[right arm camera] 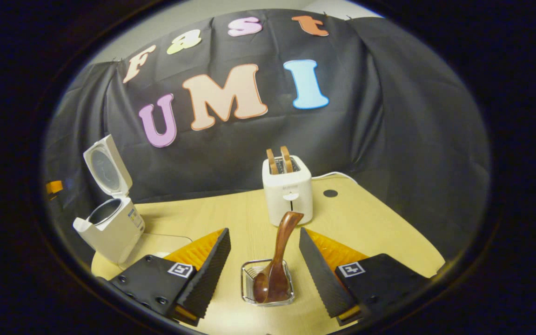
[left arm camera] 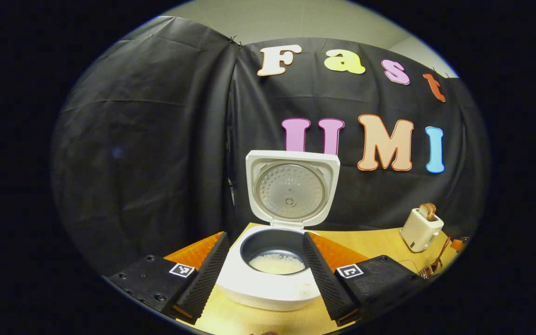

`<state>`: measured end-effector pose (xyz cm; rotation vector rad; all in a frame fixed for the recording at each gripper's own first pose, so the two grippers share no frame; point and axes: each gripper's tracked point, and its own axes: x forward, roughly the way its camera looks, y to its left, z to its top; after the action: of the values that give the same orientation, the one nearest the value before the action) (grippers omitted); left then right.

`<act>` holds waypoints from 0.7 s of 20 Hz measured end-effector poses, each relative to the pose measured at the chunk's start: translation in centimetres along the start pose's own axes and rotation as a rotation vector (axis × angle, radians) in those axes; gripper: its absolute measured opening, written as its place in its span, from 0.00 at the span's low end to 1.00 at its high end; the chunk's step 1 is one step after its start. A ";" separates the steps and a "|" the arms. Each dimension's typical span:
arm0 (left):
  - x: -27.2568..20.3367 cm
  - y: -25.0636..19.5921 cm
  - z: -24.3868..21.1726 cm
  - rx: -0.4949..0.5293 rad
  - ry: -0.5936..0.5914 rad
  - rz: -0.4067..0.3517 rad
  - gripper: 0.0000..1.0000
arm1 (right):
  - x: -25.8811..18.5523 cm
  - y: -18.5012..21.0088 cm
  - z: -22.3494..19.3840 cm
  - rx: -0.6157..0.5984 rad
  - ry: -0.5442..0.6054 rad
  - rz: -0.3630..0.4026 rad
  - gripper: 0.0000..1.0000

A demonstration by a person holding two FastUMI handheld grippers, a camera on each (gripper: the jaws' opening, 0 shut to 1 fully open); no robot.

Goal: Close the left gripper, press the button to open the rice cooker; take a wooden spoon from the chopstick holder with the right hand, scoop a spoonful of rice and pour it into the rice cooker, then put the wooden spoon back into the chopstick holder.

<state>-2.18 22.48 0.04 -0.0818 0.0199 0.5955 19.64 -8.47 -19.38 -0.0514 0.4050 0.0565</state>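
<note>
The white rice cooker (left arm camera: 268, 288) stands open with its lid (left arm camera: 291, 188) upright. White rice (left arm camera: 277, 264) lies in the bottom of its dark pot. My left gripper (left arm camera: 265, 235) is open, its fingers flanking the pot just in front of it and holding nothing. The brown wooden spoon (right arm camera: 281, 242) rests bowl-down in the small wire chopstick holder (right arm camera: 245, 279), its handle leaning up to the right. My right gripper (right arm camera: 264, 231) is open, with one finger on each side of the holder and neither touching the spoon. The open cooker (right arm camera: 112, 225) also appears at the far left of that view.
A white toaster (right arm camera: 288, 190) with two slices of bread stands behind the holder, its cord trailing right. It also shows at the right of the left gripper view, as the toaster (left arm camera: 419, 229). The wooden table (right arm camera: 365, 223) ends near the black cloth wall. Something clear lies beside the cooker (right arm camera: 156, 246).
</note>
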 end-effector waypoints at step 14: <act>-3.7 -3.0 -0.9 0.009 0.044 0.040 0.95 | 9.9 -1.5 -5.1 0.062 0.191 0.078 0.63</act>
<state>-3.54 17.91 -0.48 -0.0853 0.0666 0.6336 26.82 -9.82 -27.94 0.0207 0.5992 0.1162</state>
